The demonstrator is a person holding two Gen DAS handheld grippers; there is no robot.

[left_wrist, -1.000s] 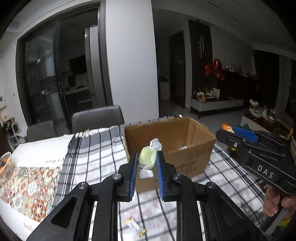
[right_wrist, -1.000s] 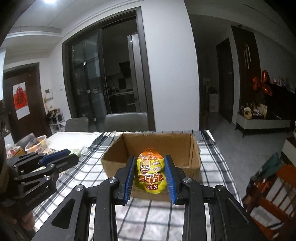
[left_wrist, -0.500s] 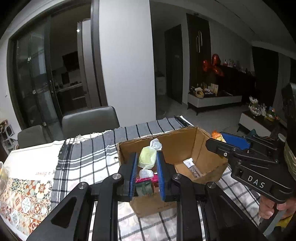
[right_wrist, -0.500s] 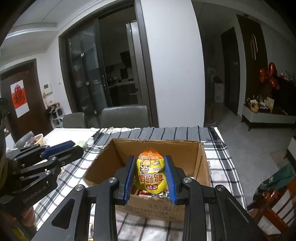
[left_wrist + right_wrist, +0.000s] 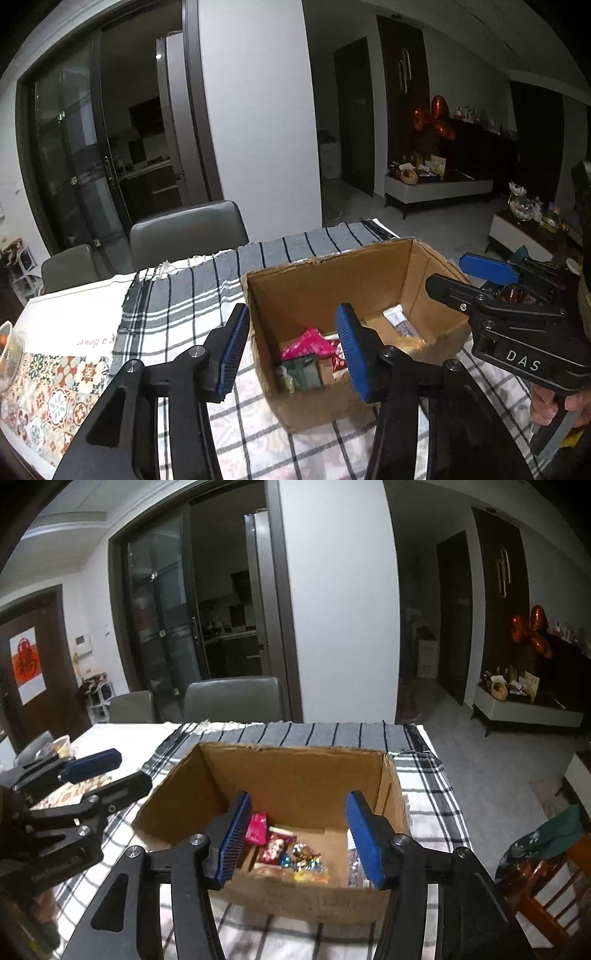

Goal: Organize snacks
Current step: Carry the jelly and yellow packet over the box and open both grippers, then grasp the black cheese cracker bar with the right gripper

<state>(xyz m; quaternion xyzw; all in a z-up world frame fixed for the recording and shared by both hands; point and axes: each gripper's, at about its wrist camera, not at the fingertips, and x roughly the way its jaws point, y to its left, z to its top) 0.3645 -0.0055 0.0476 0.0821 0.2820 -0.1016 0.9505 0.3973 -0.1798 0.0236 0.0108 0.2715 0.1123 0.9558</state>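
Left wrist view: the left gripper [image 5: 291, 350] hangs with its ribbed blue pads spread wide and nothing between them, straddling the near left corner of a brown corrugated cardboard box [image 5: 325, 288]. The box sits on a checked woven cloth [image 5: 177, 310] near the table's far right corner. Inside lie a crinkly pink packet [image 5: 304, 343], a dark green pouch [image 5: 301, 373] and a white bar [image 5: 400, 325].

Right wrist view: the right gripper [image 5: 299, 840] is likewise parted and empty above the box's near wall [image 5: 306, 893]. Foil-wrapped candies [image 5: 304, 860], too jumbled to count, rest on the box floor. Two grey padded chairs [image 5: 232, 699] stand at the table's far edge.
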